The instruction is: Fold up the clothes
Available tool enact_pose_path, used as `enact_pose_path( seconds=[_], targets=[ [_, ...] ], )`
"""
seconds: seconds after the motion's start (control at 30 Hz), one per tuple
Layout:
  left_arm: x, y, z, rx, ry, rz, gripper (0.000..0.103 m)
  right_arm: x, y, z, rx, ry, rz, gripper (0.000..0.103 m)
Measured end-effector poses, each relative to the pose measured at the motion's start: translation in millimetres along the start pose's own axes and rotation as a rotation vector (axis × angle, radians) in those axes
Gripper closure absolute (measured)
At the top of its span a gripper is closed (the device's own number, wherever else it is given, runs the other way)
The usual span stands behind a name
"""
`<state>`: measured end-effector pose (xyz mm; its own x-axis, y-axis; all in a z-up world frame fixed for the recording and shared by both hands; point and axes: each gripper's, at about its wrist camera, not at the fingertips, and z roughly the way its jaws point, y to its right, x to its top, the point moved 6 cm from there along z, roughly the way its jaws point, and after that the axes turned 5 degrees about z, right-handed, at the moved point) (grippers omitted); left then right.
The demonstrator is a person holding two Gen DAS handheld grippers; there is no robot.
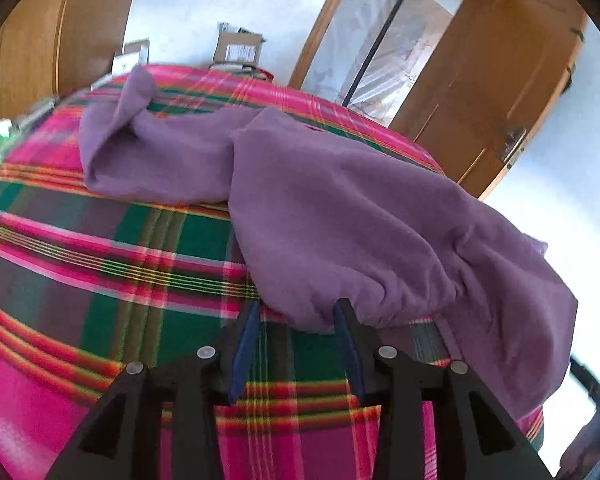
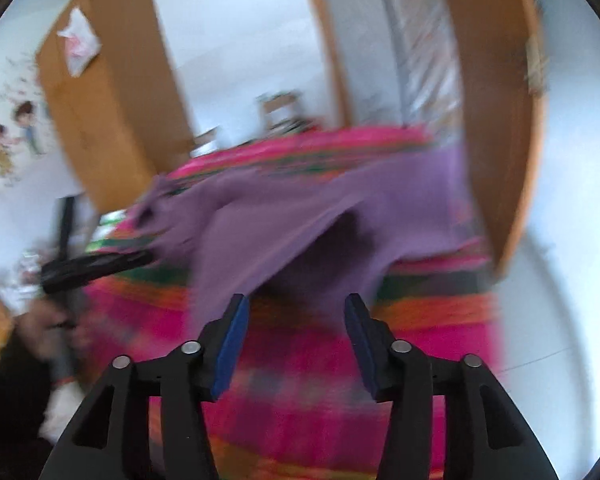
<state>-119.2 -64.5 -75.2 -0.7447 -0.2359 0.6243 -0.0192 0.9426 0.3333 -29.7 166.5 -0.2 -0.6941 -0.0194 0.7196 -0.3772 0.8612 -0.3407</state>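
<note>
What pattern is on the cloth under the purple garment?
Pink, green and red plaid cloth, clearest in the left wrist view.

Garment lies on the blanket, spread from far left to near right. Boxes stand beyond the far edge; door at far right.

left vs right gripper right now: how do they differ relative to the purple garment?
The left gripper sits at the purple garment's bunched hem, one fingertip touching the fabric; the right gripper stands just short of a lifted edge of it, touching nothing. The left wrist view is sharp; the right wrist view is motion-blurred. Shared: both have open jaws with blue pads, over the plaid cloth, gripping nothing.
</note>
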Motion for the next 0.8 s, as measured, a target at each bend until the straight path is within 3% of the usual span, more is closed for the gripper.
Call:
enact_pose_path(
  seconds=[0.2, 0.27, 0.3, 0.33, 0.37, 0.4, 0.47, 0.6, 0.8],
  targets=[
    [6.5, 5.3, 8.7, -0.047, 0.001, -0.009, 0.064, -19.1, -26.2, 45.7, 0.094, -0.116, 0.005, 0.05],
    [8.3, 8.0, 10.3, -0.056, 0.006, 0.0, 0.07, -19.2, -29.6, 57.6, 0.114, -0.135, 0.036, 0.05],
    [9.2, 9.3, 11.1, -0.061, 0.009, 0.004, 0.08, -18.3, -32.0, 61.3, 0.129, -0.139, 0.051, 0.051],
    [10.2, 10.0, 10.7, -0.064, 0.016, 0.005, 0.09, -17.6, -33.7, 61.2, 0.133, -0.135, 0.049, 0.056],
    [11.3, 10.5, 9.8, -0.067, 0.023, 0.005, 0.091, -17.0, -35.5, 60.9, 0.137, -0.13, 0.046, 0.081],
    [13.1, 10.1, 6.2, -0.064, 0.037, 0.004, 0.093, -16.4, -37.2, 60.6, 0.142, -0.126, 0.042, 0.099],
    [17.0, 8.8, -2.8, -0.056, 0.068, 0.001, 0.094, -14.1, -42.3, 55.8, 0.152, -0.114, 0.035, 0.099],
    [33.7, -7.2, -36.8, -0.009, 0.155, -0.011, 0.095, -7.5, -64.5, 43.1, 0.256, -0.102, 0.017, 0.1],
    [61.9, -61.6, -100.6, 0.145, 0.246, -0.055, 0.095, -4.3, -120.2, 30.3, 0.489, -0.154, -0.025, 0.1]
  ],
)
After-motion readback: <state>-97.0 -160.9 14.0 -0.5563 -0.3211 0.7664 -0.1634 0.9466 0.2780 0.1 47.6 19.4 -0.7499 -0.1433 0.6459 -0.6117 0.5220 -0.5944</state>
